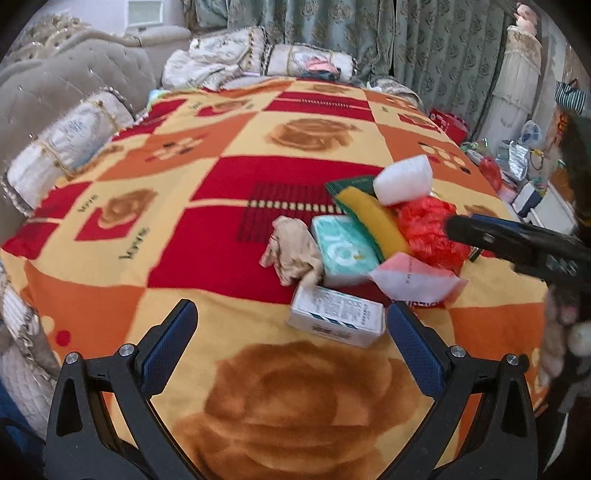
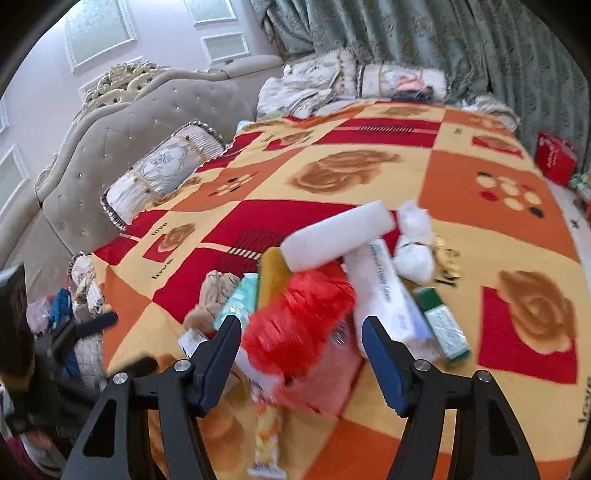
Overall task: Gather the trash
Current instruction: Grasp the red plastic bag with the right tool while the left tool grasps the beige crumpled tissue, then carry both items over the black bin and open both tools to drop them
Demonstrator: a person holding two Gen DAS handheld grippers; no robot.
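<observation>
A pile of trash lies on the patterned blanket (image 1: 258, 406): a white printed box (image 1: 334, 319), a teal tissue pack (image 1: 341, 251), a crumpled beige paper (image 1: 291, 251), a yellow sponge (image 1: 373, 219), a white foam block (image 1: 402, 179), a red plastic bag (image 1: 428, 230) and a pink-white wrapper (image 1: 413, 278). My left gripper (image 1: 291, 328) is open, just short of the white box. My right gripper (image 2: 301, 343) is open, its jaws either side of the red plastic bag (image 2: 295, 328) and above a pink wrapper (image 2: 321, 387). It also shows in the left wrist view (image 1: 509, 240).
A tufted grey headboard (image 2: 129, 147) and bolster pillows (image 1: 62, 147) stand to the left. Folded bedding (image 1: 229, 55) lies at the far end before green curtains (image 1: 369, 29). Cluttered items (image 1: 524, 162) sit beyond the bed's right edge. More wrappers and boxes (image 2: 439, 325) lie right of the red bag.
</observation>
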